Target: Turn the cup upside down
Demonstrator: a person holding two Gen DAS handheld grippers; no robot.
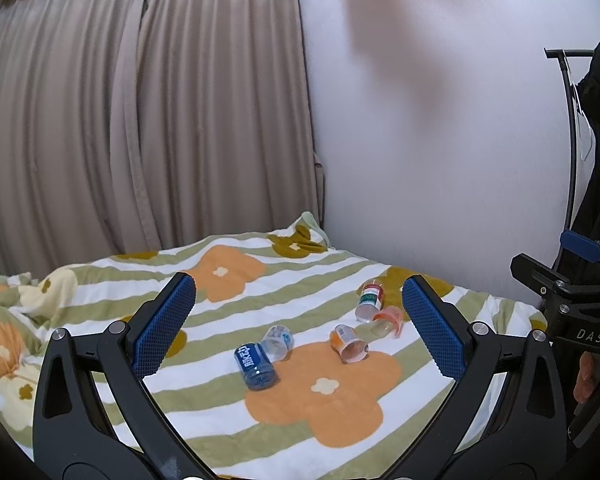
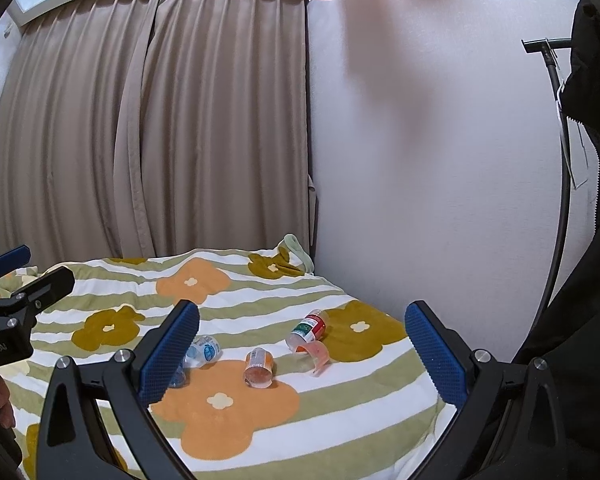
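Several small plastic cups lie on their sides on a flowered blanket (image 1: pixel 340 420). A blue-labelled cup (image 1: pixel 255 366) is nearest, with a clear light-blue cup (image 1: pixel 277 342) beside it. An orange cup (image 1: pixel 348 343), a red-and-green cup (image 1: pixel 370 298) and a pink handled cup (image 1: pixel 388 320) lie further right. In the right wrist view the orange cup (image 2: pixel 258 367), the red-and-green cup (image 2: pixel 308 330), the pink cup (image 2: pixel 318 354) and the light-blue cup (image 2: pixel 202 350) show. My left gripper (image 1: pixel 298 328) is open and empty above the cups. My right gripper (image 2: pixel 302 354) is open and empty.
The bed stands against a white wall (image 1: pixel 440 140) on the right, with beige curtains (image 1: pixel 140 120) behind. A black clothes rack (image 1: pixel 568 128) with a dark garment stands at the far right. The blanket is rumpled at the left (image 1: pixel 16 312).
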